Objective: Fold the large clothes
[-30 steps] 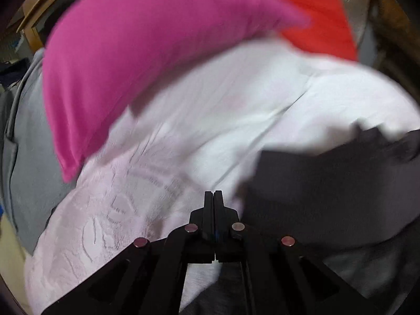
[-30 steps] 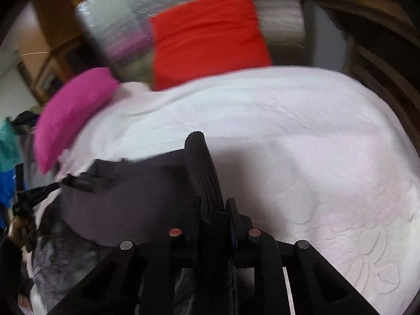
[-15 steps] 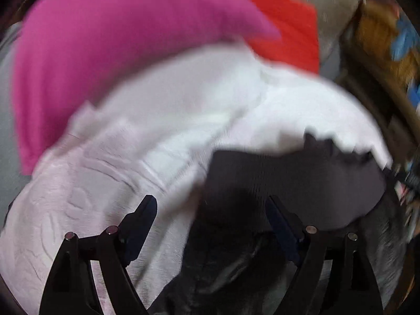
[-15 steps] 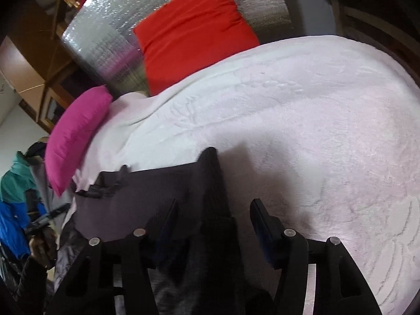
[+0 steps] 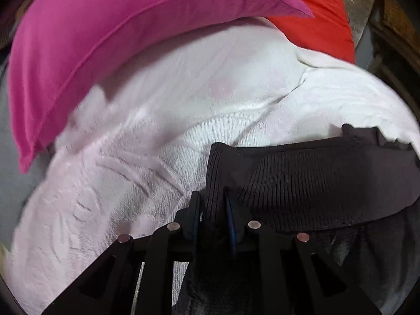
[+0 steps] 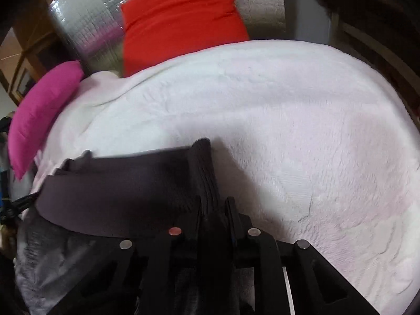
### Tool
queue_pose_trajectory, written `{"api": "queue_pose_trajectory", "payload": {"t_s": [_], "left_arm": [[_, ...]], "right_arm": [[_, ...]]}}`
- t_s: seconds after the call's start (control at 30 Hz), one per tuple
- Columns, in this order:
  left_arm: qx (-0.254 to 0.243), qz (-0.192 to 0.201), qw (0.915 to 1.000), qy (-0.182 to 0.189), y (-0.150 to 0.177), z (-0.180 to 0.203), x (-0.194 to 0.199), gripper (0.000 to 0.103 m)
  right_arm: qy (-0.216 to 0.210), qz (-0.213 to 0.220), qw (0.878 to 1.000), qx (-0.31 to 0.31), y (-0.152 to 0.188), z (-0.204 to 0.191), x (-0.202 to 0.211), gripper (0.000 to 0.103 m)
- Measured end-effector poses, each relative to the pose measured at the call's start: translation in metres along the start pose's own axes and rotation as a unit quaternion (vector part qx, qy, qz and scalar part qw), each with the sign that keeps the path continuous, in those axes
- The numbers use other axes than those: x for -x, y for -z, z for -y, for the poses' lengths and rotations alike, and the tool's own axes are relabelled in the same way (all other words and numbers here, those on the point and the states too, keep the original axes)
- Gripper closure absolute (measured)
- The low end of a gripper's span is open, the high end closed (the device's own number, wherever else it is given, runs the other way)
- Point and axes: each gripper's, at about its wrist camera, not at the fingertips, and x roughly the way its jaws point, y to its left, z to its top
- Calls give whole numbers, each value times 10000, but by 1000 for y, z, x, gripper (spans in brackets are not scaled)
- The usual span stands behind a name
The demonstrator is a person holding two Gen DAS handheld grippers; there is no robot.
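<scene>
A dark garment with a wide ribbed band (image 5: 309,183) lies on a white fleece bed cover (image 5: 183,120). My left gripper (image 5: 212,207) is shut on the left end of the ribbed band. My right gripper (image 6: 214,207) is shut on the right end of the same band (image 6: 126,183), which stretches between the two. The softer dark grey body of the garment (image 6: 52,262) hangs below the band. The jaws pinch bunched fabric that hides the pads.
A magenta pillow (image 5: 105,42) lies at the bed's left, also in the right wrist view (image 6: 42,113). A red cushion (image 6: 181,18) leans on a silver quilted panel (image 6: 86,26) at the head. Wooden furniture (image 6: 367,26) borders the right side.
Both grippers were open half a second ago around the band's ends. Both have now closed on the ribbed band and hold it stretched.
</scene>
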Motion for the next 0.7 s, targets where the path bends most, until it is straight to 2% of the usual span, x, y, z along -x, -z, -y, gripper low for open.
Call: {"api": "queue_pose_trajectory", "payload": {"t_s": [0.07,0.13,0.17,0.2,0.27,0.37,0.4,0.47,0.53,0.57,0.7], "left_arm": [[-53,-2,9999,-97,-2,2,2,82],[-110,128,9998,-146,-3,5,8,74],[-122,212,9995,-201,-3,5,17,73],[-96,278,9993,-210,0,3,28,71],[-50,415,9987,-288,4,2,54,68],[-148,869,9937,-687,14,3,97,62],[-157,1038,9921,-691,20,6,113,56],[-154,1213,9911,-535,36,15,136,52],[-166,1410,9894,-296,64,31,162,43],[-279,1493,9883,-164,85,47,174,42],[-524,1692,9842,-17,142,100,186,42]], "right_arm": [[75,-41,10000,17,-2,-2,1,86],[169,13,9998,77,-1,-6,9,79],[146,16,9999,36,0,-6,14,71],[180,70,9998,6,1,-6,23,57],[283,291,9992,54,6,-6,48,46],[316,620,9974,161,20,-18,90,45],[266,697,9970,212,23,-22,100,45],[129,889,9952,380,41,-41,123,41],[-52,1036,9930,569,67,-63,143,37],[-133,1085,9918,666,83,-76,151,35],[-320,1206,9871,1001,150,-119,162,34]]}}
